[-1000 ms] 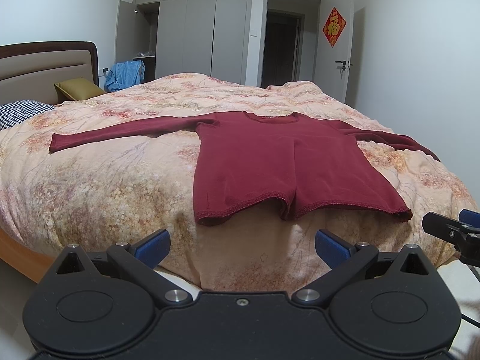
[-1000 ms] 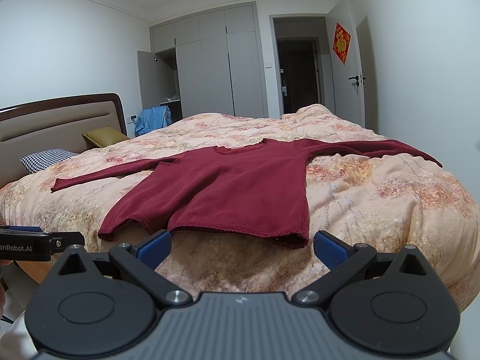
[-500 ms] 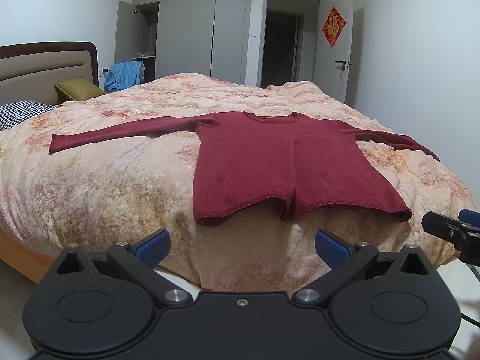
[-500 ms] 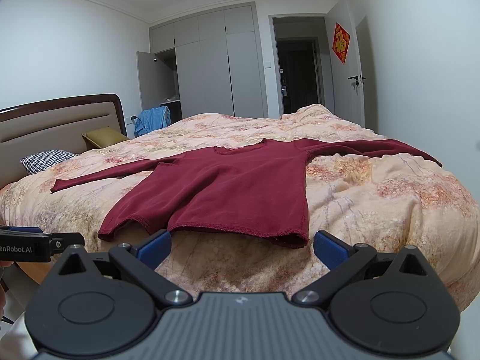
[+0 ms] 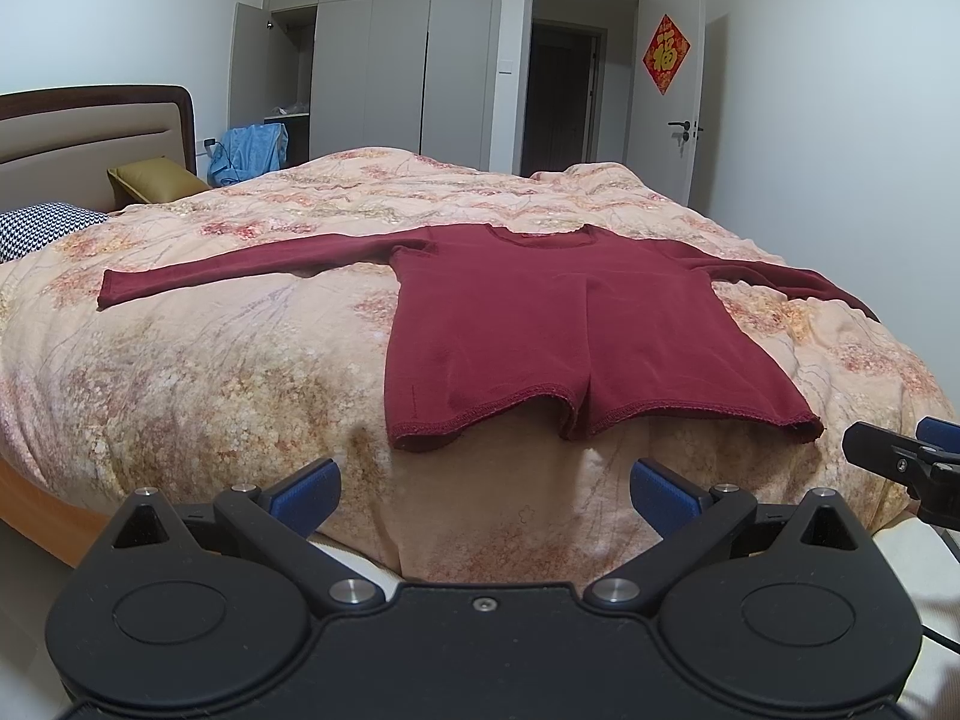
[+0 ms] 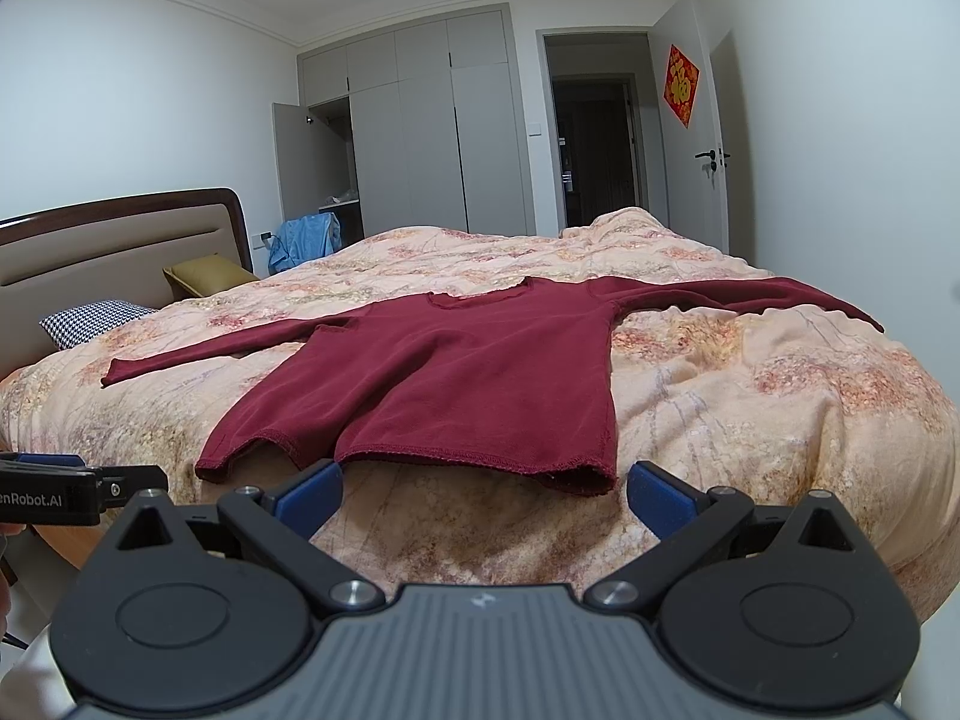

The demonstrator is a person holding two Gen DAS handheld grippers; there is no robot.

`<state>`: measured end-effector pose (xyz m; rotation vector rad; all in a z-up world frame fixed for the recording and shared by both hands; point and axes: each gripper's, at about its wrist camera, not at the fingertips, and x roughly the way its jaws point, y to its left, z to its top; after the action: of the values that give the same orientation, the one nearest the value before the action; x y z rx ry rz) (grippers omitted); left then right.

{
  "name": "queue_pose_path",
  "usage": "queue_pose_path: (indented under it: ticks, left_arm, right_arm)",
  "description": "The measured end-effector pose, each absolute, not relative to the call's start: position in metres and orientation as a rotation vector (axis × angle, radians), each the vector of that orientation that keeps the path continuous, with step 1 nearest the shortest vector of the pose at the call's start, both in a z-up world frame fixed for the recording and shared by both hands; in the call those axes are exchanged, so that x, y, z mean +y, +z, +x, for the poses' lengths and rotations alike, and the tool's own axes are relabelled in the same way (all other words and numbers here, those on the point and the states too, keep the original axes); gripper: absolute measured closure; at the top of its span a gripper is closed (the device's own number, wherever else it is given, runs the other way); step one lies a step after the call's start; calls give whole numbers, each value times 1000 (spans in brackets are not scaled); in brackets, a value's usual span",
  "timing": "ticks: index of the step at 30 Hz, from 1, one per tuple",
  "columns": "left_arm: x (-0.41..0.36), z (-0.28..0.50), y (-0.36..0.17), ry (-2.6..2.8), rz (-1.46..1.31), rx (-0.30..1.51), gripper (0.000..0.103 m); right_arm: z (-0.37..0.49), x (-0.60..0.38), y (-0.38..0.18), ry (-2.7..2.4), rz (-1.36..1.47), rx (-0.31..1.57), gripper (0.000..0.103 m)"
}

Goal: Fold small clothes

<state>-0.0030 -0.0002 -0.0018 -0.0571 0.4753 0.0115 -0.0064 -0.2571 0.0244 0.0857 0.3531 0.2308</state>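
Dark red long-sleeved top [image 5: 540, 324] lies flat across the middle of the frame on the floral quilt [image 5: 240, 360], both sleeves spread out to the sides, hem nearest the cameras and slightly rumpled. Left gripper [image 5: 483, 486] sits low centre, blue pads wide apart, holding nothing, short of the hem. Right gripper [image 6: 483, 489] likewise spread wide and empty, its left pad just under the hem edge. Headboard [image 5: 90, 138] and two pillows at left; wardrobe [image 5: 384, 54] upper centre.

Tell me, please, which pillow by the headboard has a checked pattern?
The houndstooth pillow, black and white, nearer the bed's edge; the olive pillow behind it is plain.
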Motion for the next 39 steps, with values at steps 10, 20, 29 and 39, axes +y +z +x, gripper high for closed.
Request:
queue_pose_path:
  ticks: [10, 20, 29, 39]
  left_arm:
    - [0, -3, -2, 12, -57, 474, 1]
    - [0, -1, -3, 12, -58, 477, 1]
    - [5, 11, -4, 29, -65, 528, 1]
    - [-1, 74, 39, 34, -107, 482, 1]
  right_arm:
    - [-6, -257, 24, 231, 87, 354, 0]
    - [-5, -258, 23, 231, 89, 355, 0]
    - [3, -258, 22, 221, 85, 412, 0]
    - [59, -262, 27, 129, -71, 560, 0]
